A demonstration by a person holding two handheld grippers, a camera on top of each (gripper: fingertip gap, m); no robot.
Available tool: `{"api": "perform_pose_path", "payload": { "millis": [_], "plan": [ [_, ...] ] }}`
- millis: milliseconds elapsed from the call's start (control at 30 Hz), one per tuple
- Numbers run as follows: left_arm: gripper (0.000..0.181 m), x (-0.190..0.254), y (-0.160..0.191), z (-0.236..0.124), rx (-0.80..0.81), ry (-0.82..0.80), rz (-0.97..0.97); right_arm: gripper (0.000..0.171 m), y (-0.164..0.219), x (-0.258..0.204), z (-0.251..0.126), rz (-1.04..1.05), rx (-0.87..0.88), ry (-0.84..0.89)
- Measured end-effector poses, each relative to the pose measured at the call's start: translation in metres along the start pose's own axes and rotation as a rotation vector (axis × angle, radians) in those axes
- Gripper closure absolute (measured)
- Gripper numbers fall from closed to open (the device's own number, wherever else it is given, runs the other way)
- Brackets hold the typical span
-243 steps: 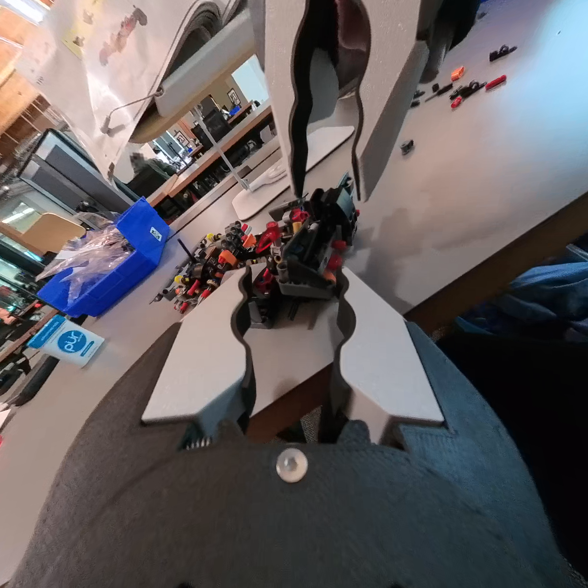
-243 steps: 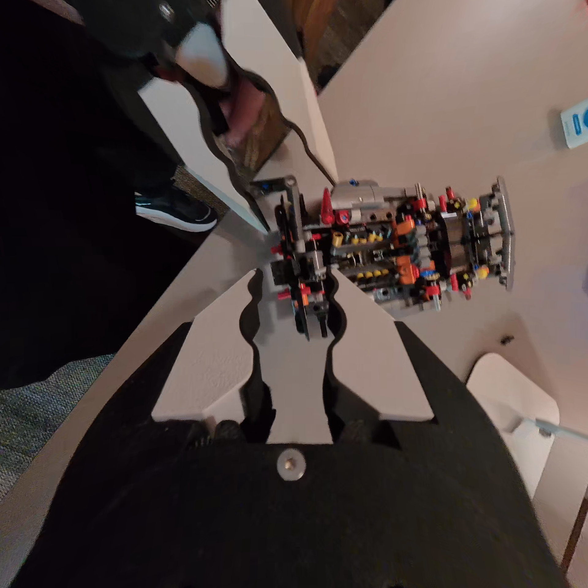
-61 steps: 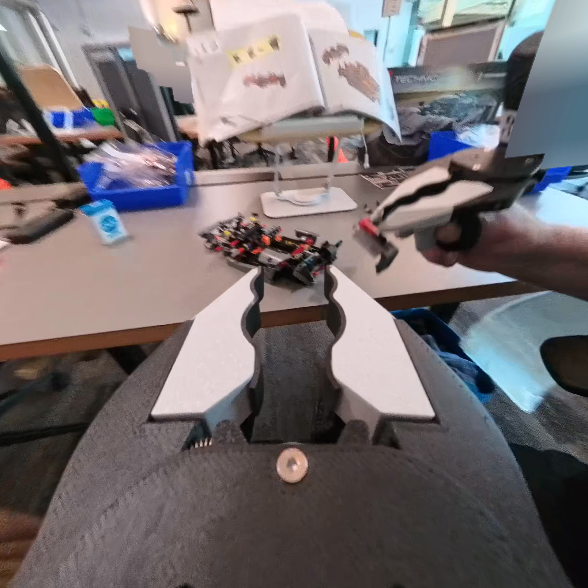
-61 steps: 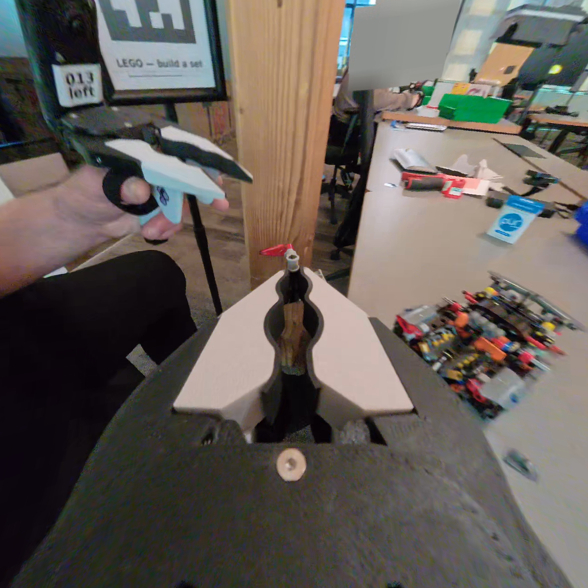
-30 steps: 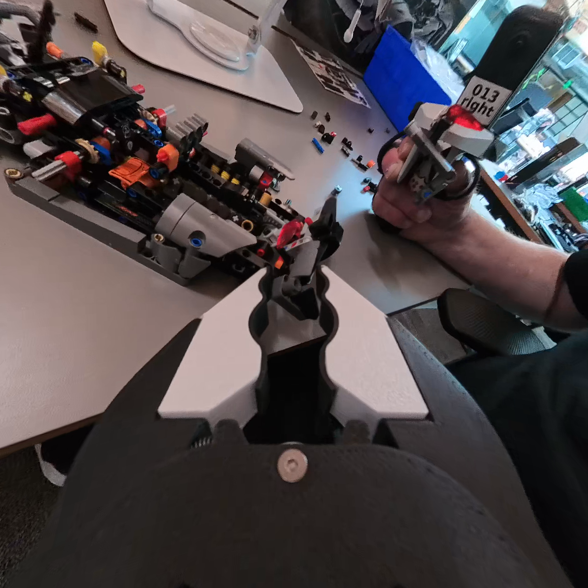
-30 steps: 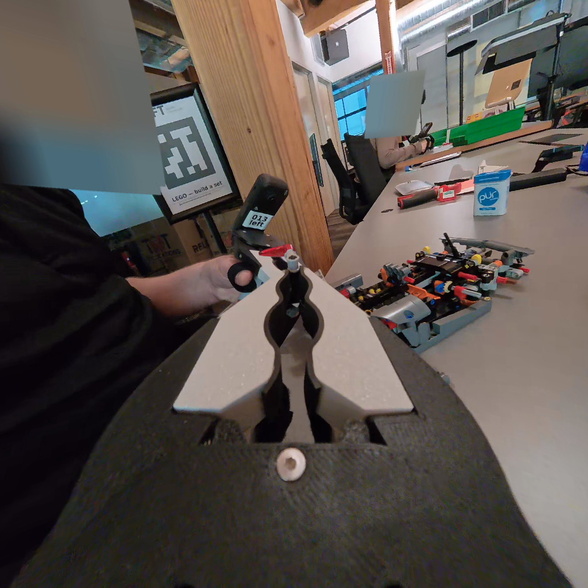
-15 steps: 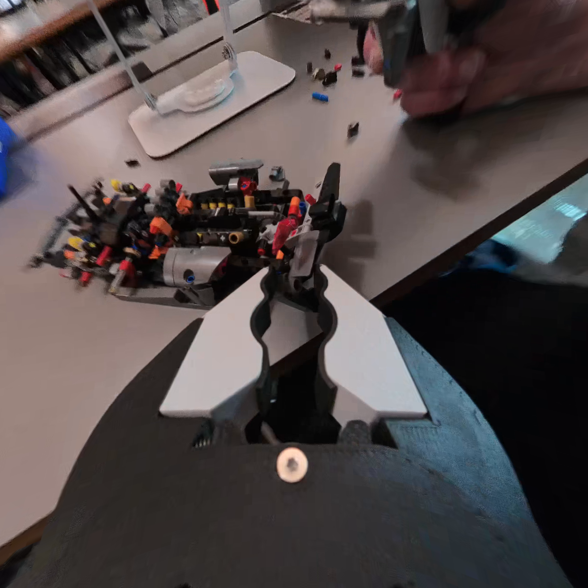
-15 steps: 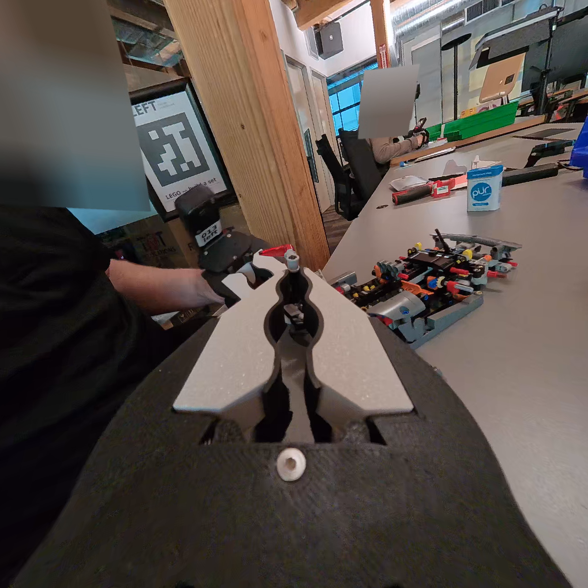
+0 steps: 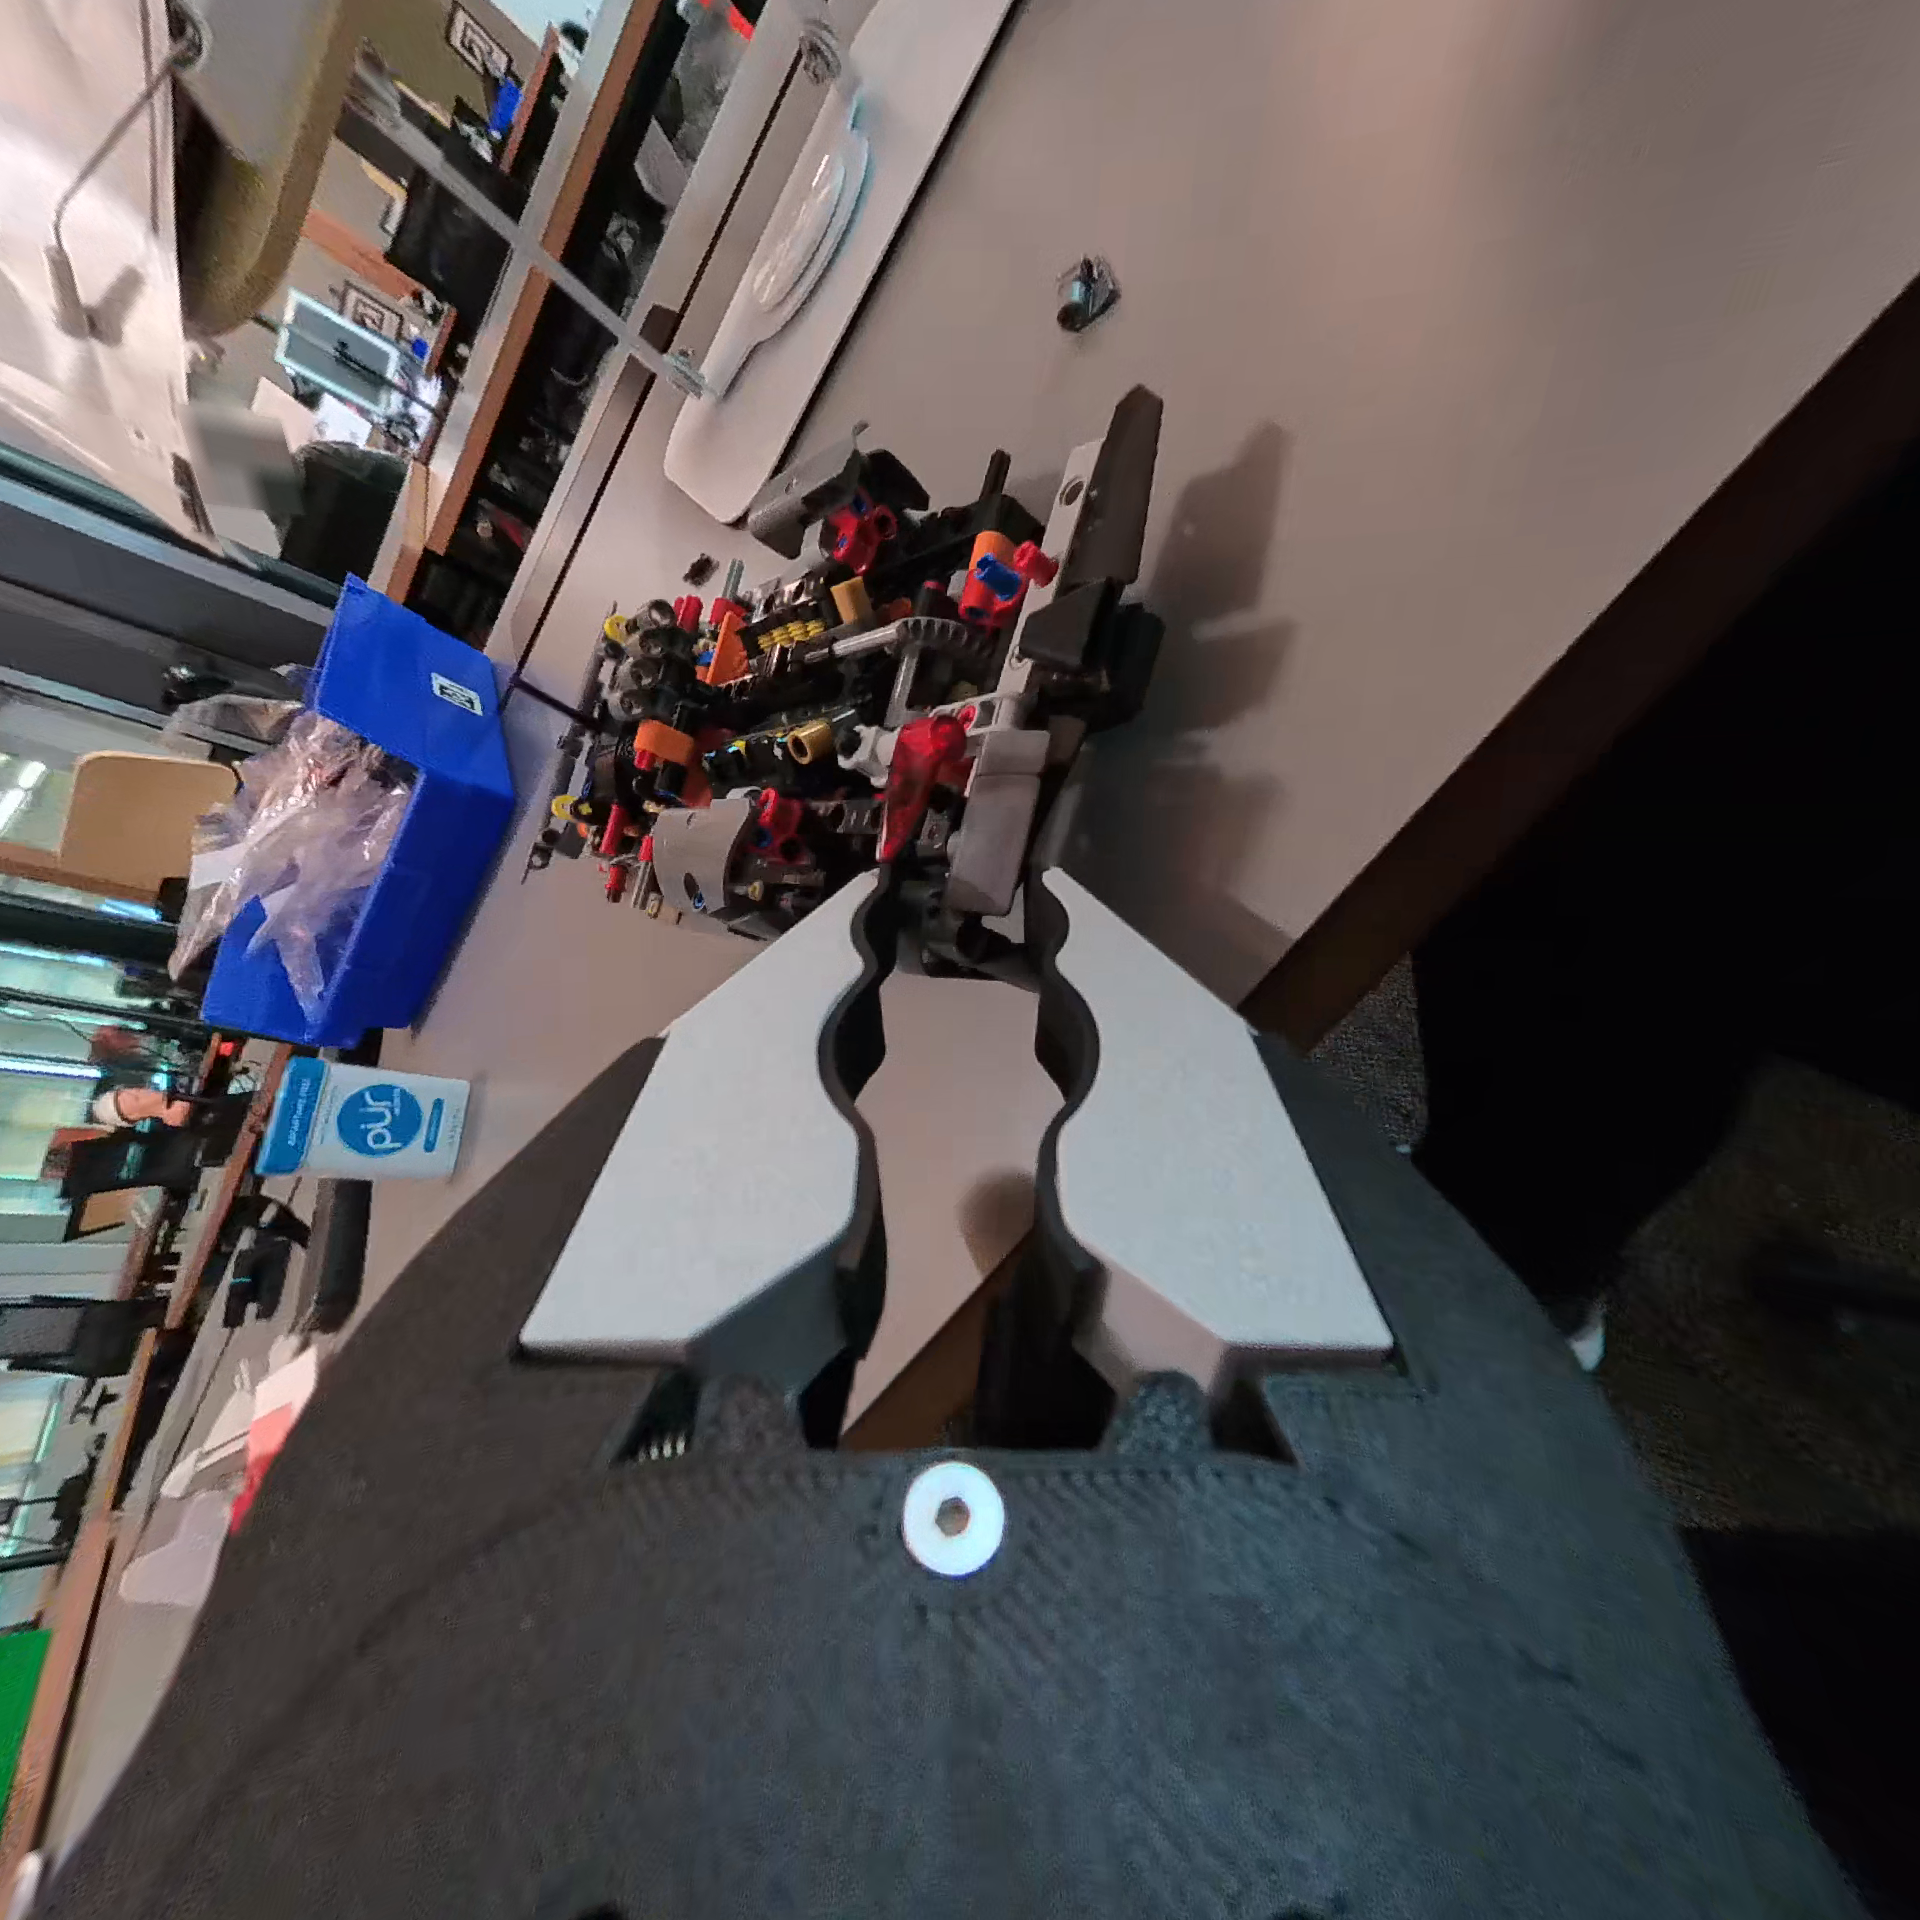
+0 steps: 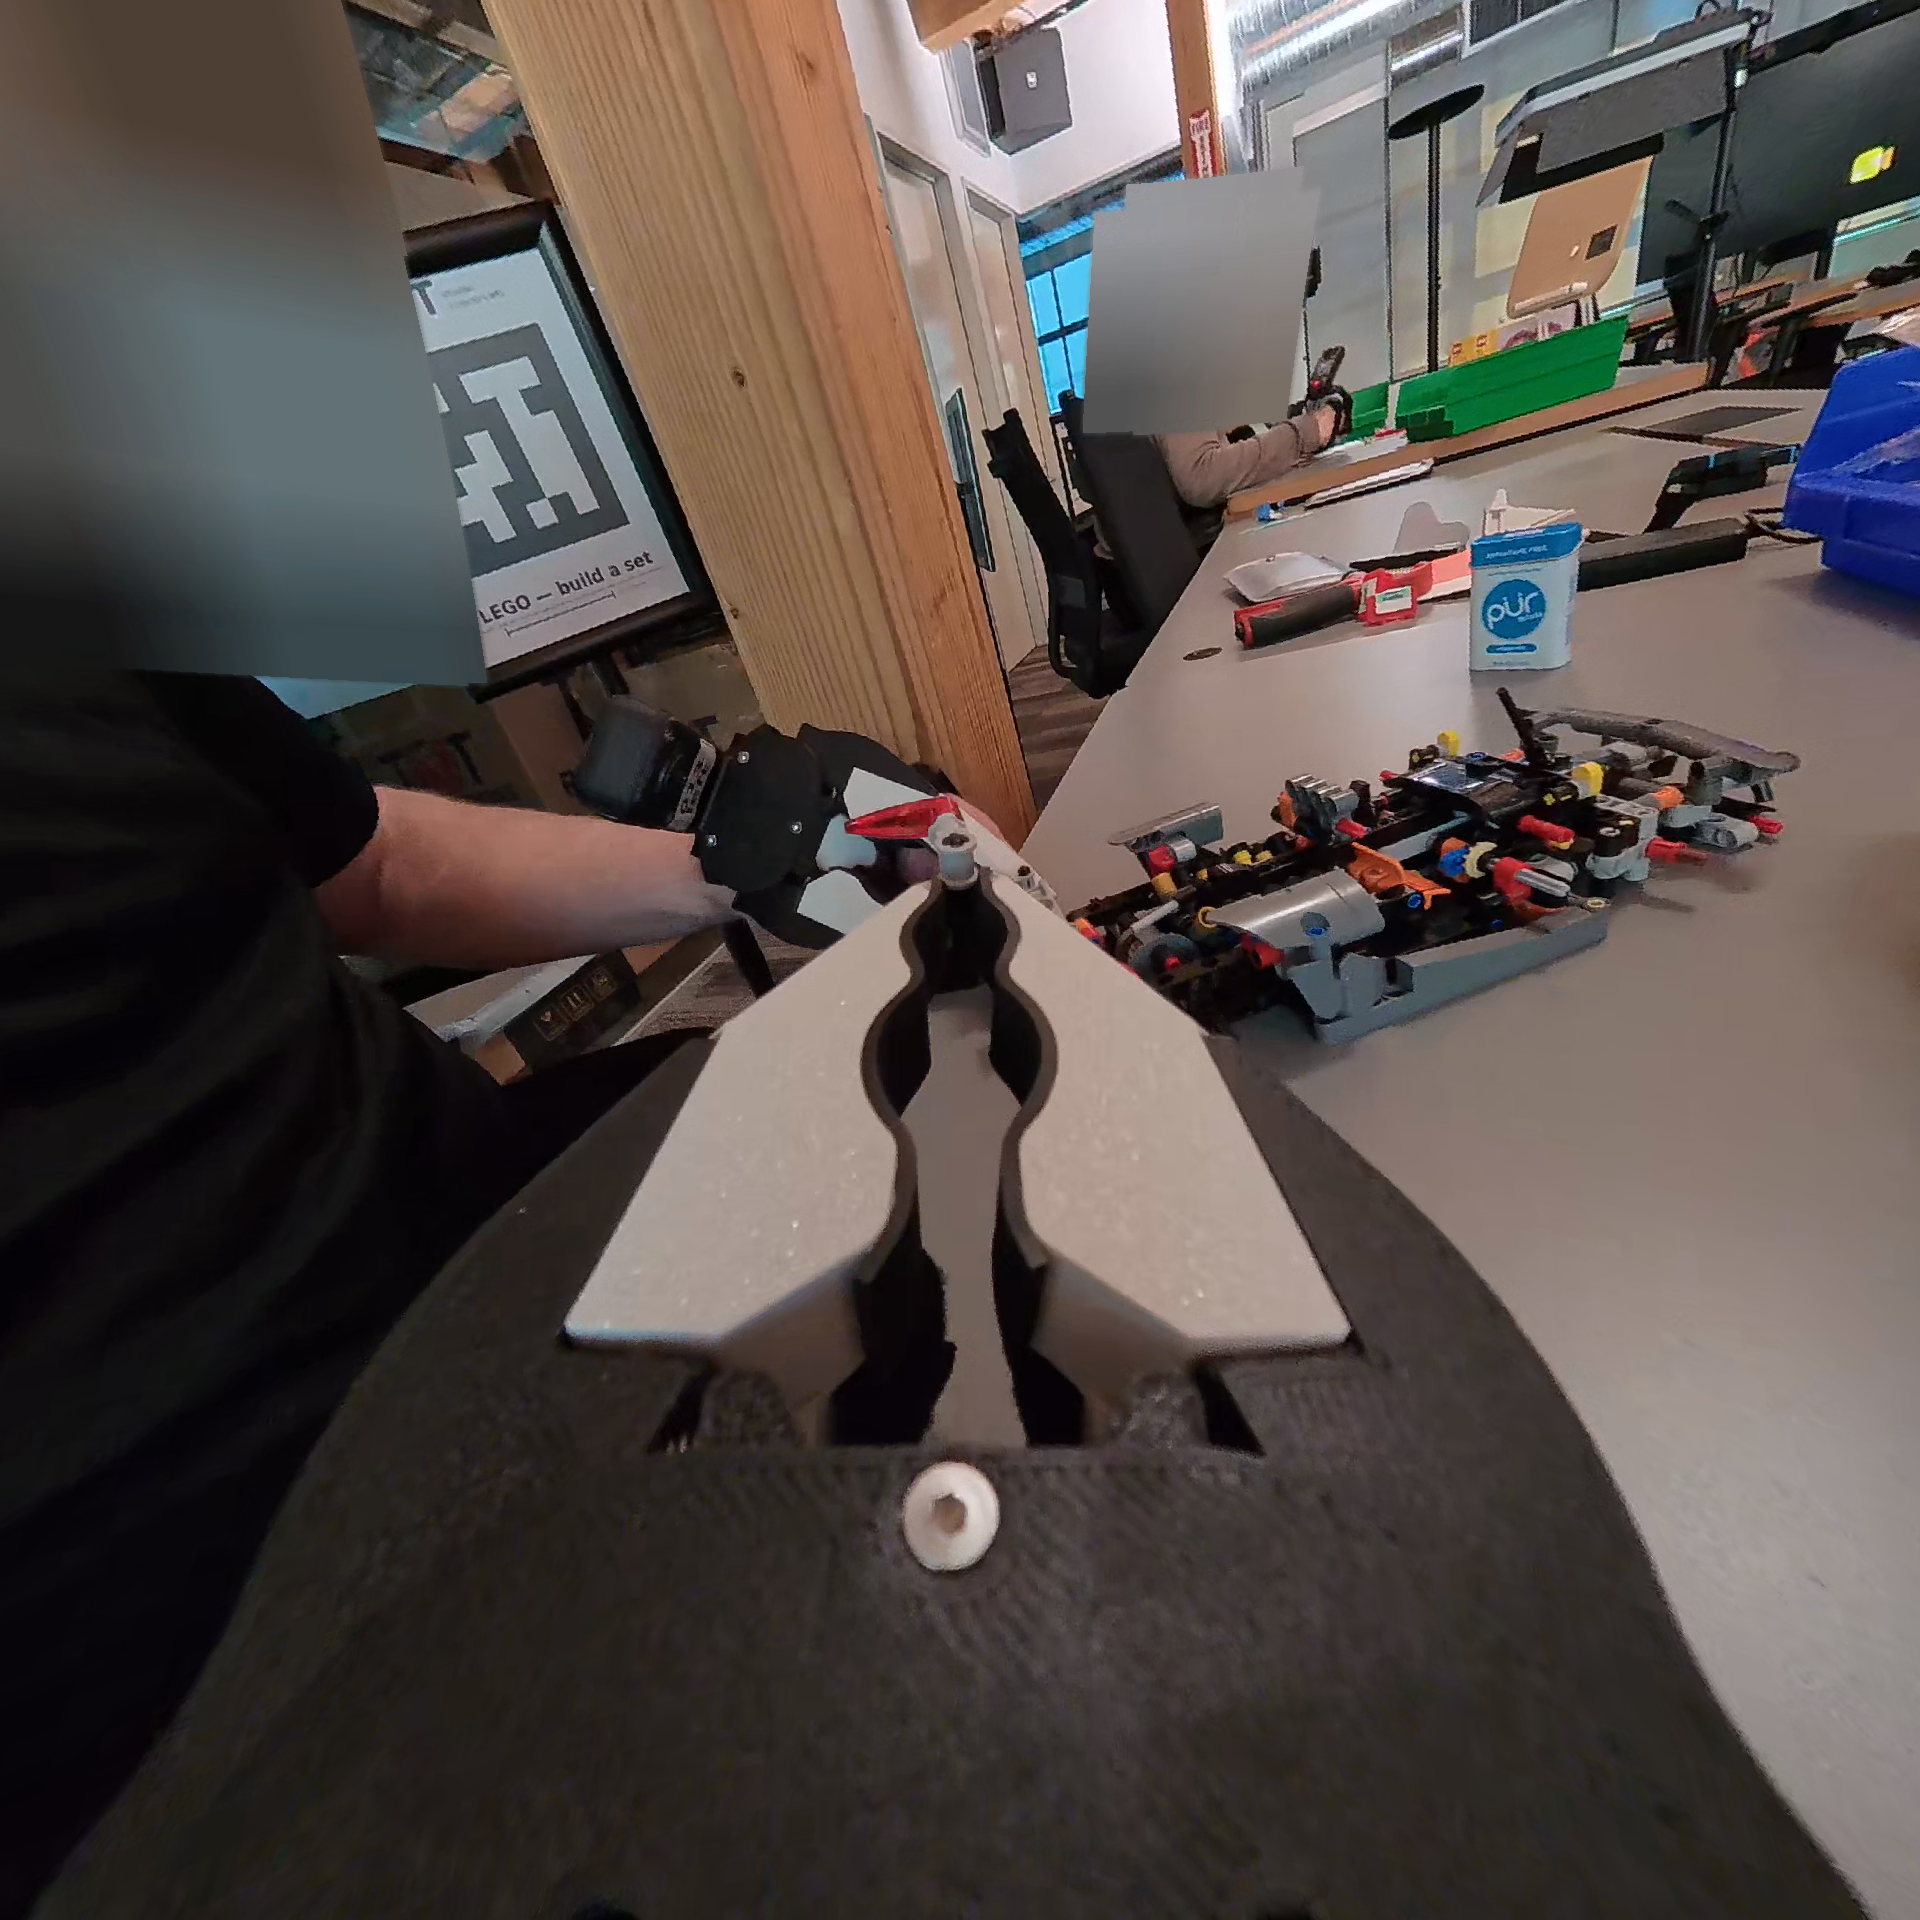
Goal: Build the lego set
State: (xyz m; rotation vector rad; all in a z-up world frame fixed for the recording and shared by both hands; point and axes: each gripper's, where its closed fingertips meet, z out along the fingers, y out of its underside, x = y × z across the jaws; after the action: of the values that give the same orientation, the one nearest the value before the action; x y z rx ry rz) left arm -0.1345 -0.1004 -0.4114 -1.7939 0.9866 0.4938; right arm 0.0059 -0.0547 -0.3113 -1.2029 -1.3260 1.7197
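Left wrist view is rolled steeply, so the grey table top (image 9: pixel 1455 312) runs as a slant. The left gripper (image 9: pixel 951 914) pinches a small grey, black and red brick sub-assembly (image 9: pixel 997 790) between its tips, the clear red wedge on that piece pointing down toward the left finger. Just past it lies the long, partly built brick car chassis (image 9: pixel 769 717), grey-framed and crowded with red, orange, yellow and black pins. Whether the held piece touches the chassis cannot be told from here.

In the right wrist view the right gripper (image 10: pixel 958 914) has its jaws pressed nearly together on one short grey-headed pin (image 10: pixel 954 847), which stands up out of the tips. Beyond it a bare forearm reaches in from the left, carrying the other gripper (image 10: pixel 821 842) low at the near table edge, with the red wedge showing at its front. The chassis (image 10: pixel 1455 883) sits on the table to the right, apart from both grippers.

Around it: one blue plastic bin (image 9: pixel 395 821) stuffed with clear bags, one white and blue packet (image 9: pixel 364 1117) standing near it, one flat white stand base (image 9: pixel 790 249), and one small dark loose part (image 9: pixel 1086 291) alone on the table. A wooden post (image 10: pixel 748 364) rises behind the left forearm. A second person sits at the far end of the table.
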Motion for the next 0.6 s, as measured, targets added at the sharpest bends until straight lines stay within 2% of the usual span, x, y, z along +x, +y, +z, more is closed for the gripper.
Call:
{"api": "perform_pose_path", "payload": {
  "millis": [133,267,333,400,433,533,600],
  "plan": [
    [0.145,-0.011,0.006,-0.005,0.011,-0.044,-0.053,0.170,0.000,0.001,0.001,0.010,0.001,0.001],
    [0.129,-0.027,0.003,-0.033,0.022,-0.116,-0.118,0.170,-0.002,0.002,0.002,0.034,0.017,-0.018],
    [0.132,-0.036,-0.021,-0.051,0.080,-0.146,-0.136,0.170,-0.007,-0.003,0.003,0.075,0.049,-0.069],
    [0.135,-0.032,-0.058,-0.059,0.161,-0.107,-0.213,0.170,-0.017,-0.010,0.002,0.148,0.112,-0.155],
    [0.141,-0.024,-0.080,-0.059,0.216,-0.047,-0.292,0.170,-0.021,-0.013,0.001,0.170,0.134,-0.194],
    [0.137,-0.002,-0.136,-0.047,0.356,0.134,-0.538,0.170,-0.030,-0.028,-0.006,0.219,0.183,-0.317],
    [0.133,0.006,-0.160,-0.037,0.432,0.211,-0.620,0.170,-0.032,-0.036,-0.010,0.220,0.194,-0.366]
  ]
}}
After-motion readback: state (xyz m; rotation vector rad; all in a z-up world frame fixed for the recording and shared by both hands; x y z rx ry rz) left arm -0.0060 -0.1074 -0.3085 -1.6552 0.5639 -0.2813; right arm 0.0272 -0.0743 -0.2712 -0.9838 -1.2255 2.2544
